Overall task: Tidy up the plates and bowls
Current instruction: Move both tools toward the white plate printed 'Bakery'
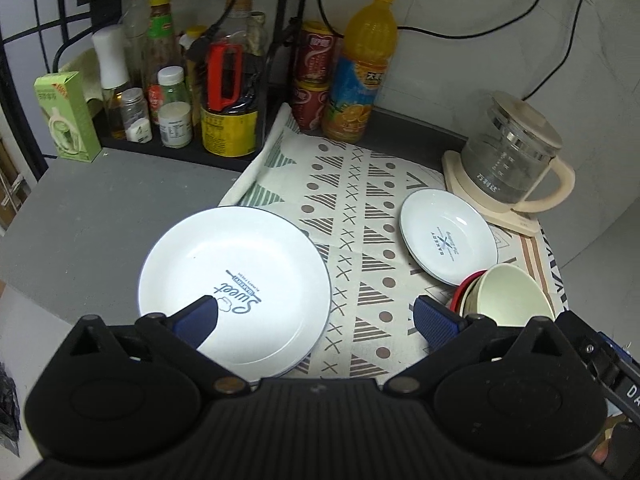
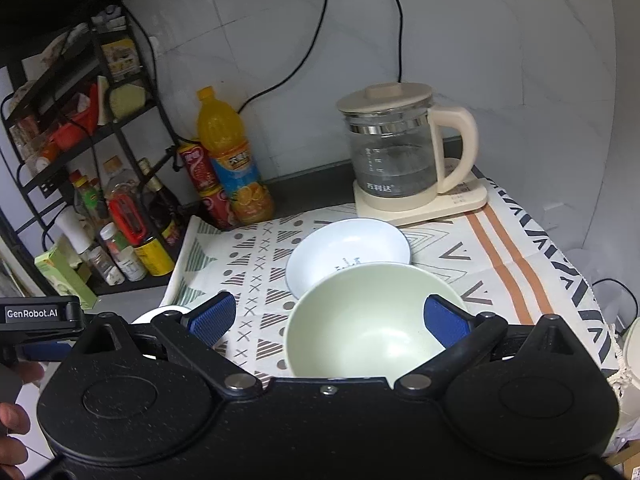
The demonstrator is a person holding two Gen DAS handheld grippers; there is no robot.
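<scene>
Left claw (image 1: 316, 314) spread wide, holding nothing — it hovers over the front of the tabletop (image 1: 100, 208), one blue pad above the large plate (image 1: 234, 280). Right claw (image 2: 330, 318) also spread and empty; its pads sit either side of the green bowl (image 2: 360, 320), though whether they touch the rim cannot be told.

Large plate: white, printed centre, lying half on the patterned cloth (image 1: 352, 208) toward the front-left edge; a second rim seems to show beneath it. Small plate (image 1: 448, 236) lies further back on the cloth, near the kettle (image 1: 512, 160) at the right rear corner. Green bowl stands at the front-right, just in front of the small plate, nested in what looks like a red bowl (image 1: 464, 286).

Handling, as judged: glazed ceramic — stiff, smooth, likely slippery under the pads, and chippable if knocked together. Plates lie flat, so the only purchase is the raised rim, pinched top and underside. Bowl is best taken across its wall at the rim. Set each piece down gently.
</scene>
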